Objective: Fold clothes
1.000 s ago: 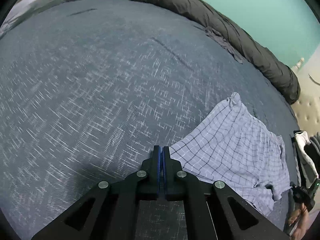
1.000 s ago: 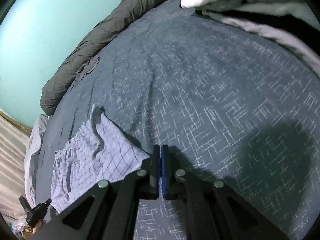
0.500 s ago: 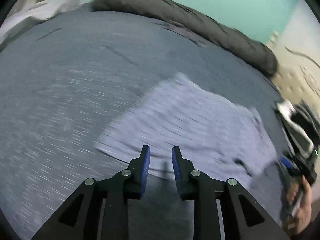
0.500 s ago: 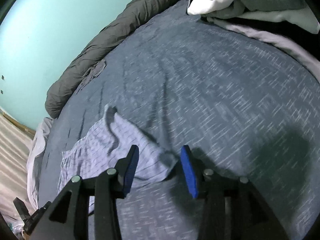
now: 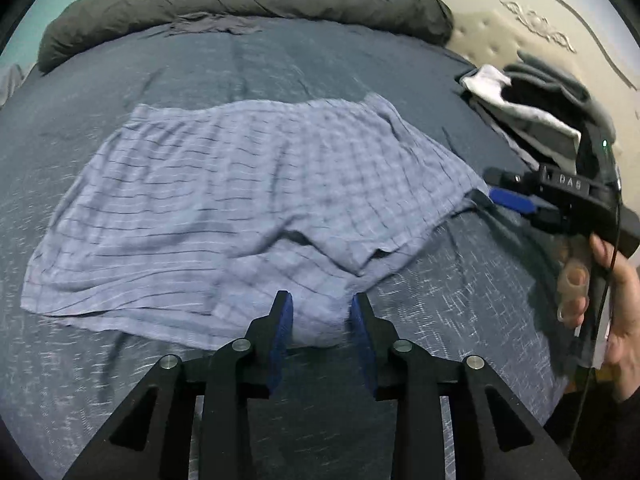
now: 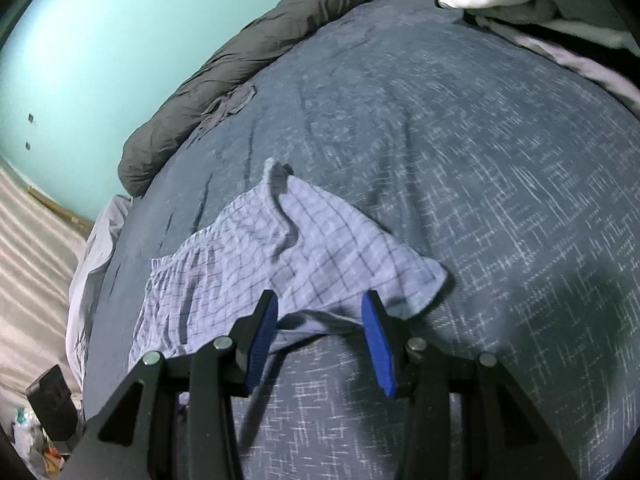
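Your left gripper (image 5: 320, 312) is opening, the shorts' (image 5: 240, 200) hem loose between its jaws. Your right gripper (image 6: 320, 312) stands part open over another hem, gripping nothing. The shorts lie spread on the bed (image 5: 100, 380), toward its near edge.

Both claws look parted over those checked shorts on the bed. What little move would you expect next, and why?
Probably both close on the fabric. The left gripper, its jaws opening, has the near hem of the checked shorts between its pads; the right gripper straddles another edge, jaws apart. The shorts lie spread on the bed cover, not yet folded.
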A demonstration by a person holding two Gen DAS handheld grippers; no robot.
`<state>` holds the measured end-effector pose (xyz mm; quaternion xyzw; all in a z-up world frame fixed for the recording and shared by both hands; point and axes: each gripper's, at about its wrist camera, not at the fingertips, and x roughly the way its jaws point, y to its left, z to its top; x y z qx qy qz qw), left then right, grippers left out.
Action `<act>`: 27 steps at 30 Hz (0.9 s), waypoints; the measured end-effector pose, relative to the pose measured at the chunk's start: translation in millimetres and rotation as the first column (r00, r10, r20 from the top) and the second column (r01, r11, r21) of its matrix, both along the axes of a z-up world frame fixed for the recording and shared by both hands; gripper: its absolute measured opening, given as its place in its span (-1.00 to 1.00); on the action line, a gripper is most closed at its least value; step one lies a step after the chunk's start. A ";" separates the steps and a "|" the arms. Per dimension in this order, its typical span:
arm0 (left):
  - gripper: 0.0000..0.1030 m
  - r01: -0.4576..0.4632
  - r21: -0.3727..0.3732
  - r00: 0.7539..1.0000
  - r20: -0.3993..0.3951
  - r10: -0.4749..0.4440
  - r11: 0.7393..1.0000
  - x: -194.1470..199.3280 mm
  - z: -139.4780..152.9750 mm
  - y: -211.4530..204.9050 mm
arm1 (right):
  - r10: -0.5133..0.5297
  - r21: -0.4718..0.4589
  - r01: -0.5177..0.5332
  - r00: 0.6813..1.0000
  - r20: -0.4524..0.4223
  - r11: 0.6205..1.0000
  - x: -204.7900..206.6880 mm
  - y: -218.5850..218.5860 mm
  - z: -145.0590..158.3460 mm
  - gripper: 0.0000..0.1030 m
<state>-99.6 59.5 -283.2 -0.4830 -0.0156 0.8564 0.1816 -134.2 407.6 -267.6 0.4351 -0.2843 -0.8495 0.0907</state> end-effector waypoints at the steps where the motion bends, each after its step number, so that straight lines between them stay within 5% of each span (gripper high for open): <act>1: -0.35 0.006 -0.002 1.000 0.003 -0.006 1.000 -1.1 -1.2 2.0 | 0.011 -0.009 -0.011 1.000 0.001 1.000 -1.8 -4.5 0.4 -0.14; 4: -0.39 0.008 -0.003 1.000 0.006 -0.008 1.000 -1.1 -1.5 0.0 | 0.067 -0.027 -0.068 0.998 -0.008 0.997 0.1 -19.8 4.6 -0.14; 6: -0.83 0.012 -0.003 1.000 0.010 -0.012 1.000 -1.5 -3.8 -2.1 | 0.126 -0.025 -0.127 0.992 -0.018 0.992 -0.6 -37.7 7.7 -0.14; 14: -0.88 0.042 0.005 0.999 -0.003 -0.042 0.999 7.8 -4.9 -8.6 | 0.370 0.002 -0.370 0.928 -0.048 0.929 -2.3 -126.0 11.8 -0.08; 25: -0.88 0.039 0.056 0.999 0.016 -0.040 0.998 8.9 -7.7 -20.5 | 0.482 0.108 -0.483 0.876 0.031 0.869 -4.4 -178.7 -8.5 -0.07; 27: -0.88 0.040 0.057 0.999 0.017 -0.041 0.998 9.2 -7.7 -20.7 | 0.493 0.149 -0.492 0.869 0.035 0.858 -4.3 -184.2 -8.9 -0.19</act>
